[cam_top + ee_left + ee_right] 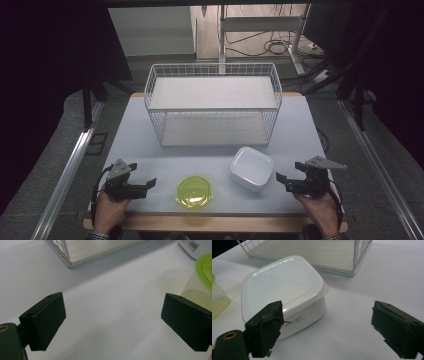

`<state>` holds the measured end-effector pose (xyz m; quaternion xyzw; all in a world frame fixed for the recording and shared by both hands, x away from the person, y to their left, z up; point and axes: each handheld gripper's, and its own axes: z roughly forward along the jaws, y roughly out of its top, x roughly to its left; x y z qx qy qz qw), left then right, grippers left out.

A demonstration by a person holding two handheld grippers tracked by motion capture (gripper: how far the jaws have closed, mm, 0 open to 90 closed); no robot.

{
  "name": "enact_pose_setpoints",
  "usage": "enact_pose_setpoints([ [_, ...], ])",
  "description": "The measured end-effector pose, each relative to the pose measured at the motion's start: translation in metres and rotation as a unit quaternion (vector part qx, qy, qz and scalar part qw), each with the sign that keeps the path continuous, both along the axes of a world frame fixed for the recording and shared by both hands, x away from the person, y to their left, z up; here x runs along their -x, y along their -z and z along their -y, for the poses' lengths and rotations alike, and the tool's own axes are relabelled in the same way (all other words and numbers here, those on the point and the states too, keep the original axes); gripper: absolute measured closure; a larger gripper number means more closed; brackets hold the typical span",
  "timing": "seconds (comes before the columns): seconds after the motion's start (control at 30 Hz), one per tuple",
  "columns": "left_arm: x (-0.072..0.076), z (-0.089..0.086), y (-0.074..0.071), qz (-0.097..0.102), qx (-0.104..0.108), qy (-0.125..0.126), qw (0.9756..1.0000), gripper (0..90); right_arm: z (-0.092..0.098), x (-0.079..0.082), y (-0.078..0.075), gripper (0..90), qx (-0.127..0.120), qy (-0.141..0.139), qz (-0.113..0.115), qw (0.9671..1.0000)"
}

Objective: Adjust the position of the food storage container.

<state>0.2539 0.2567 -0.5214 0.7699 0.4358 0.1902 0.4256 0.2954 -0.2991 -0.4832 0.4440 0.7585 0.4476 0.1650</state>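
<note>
The left tongs (pixel 145 185) and right tongs (pixel 283 181) were held wide, with nothing between their jaws, low over the surface (pixel 150 150). The green-lidded container (pixel 194 190) was seen between them, nearer the left; the white container (pixel 251 168) lay just beside the right tongs. Farther off stood the wire basket (pixel 212 102).

A white table (pixel 150 150) with a wooden front edge is seen. A white wire basket (pixel 214 102) is set on it. Near the basket's front right corner a white lidded container (pixel 252 168) is placed; a green-lidded clear container (pixel 194 191) lies well in front of the basket.
</note>
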Motion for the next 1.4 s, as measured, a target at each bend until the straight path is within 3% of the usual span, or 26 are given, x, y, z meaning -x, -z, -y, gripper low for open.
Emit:
enact_pose_setpoints([
  [0.27, 0.000, 0.005, 0.002, 0.000, -0.006, 0.018, 0.9998, 5.7, -0.001, -0.001, 0.001, 17.7, 0.007, -0.011, 0.005, 0.9999],
  [0.77, 0.000, 0.006, 0.003, 0.009, 0.003, 0.024, 0.9997, 4.4, -0.002, -0.002, 0.001, 23.8, 0.010, -0.017, -0.001, 0.9998],
  [1.0, -0.001, 0.007, 0.004, 0.007, 0.001, 0.026, 0.9996, 4.4, -0.004, 0.000, -0.006, 35.6, 0.016, -0.026, 0.008, 0.9995],
  [1.17, -0.001, 0.010, 0.002, 0.001, -0.004, 0.027, 0.9996, 5.2, -0.015, 0.003, -0.012, 49.3, 0.025, -0.047, 0.013, 0.9985],
  [1.27, -0.001, 0.012, 0.000, -0.008, 0.004, 0.025, 0.9996, 5.9, -0.023, 0.005, -0.016, 56.8, 0.032, -0.064, 0.021, 0.9972],
  [1.4, 0.000, 0.017, -0.007, -0.007, 0.020, 0.028, 0.9994, 7.0, -0.031, 0.005, -0.016, 63.1, 0.038, -0.079, 0.014, 0.9961],
])
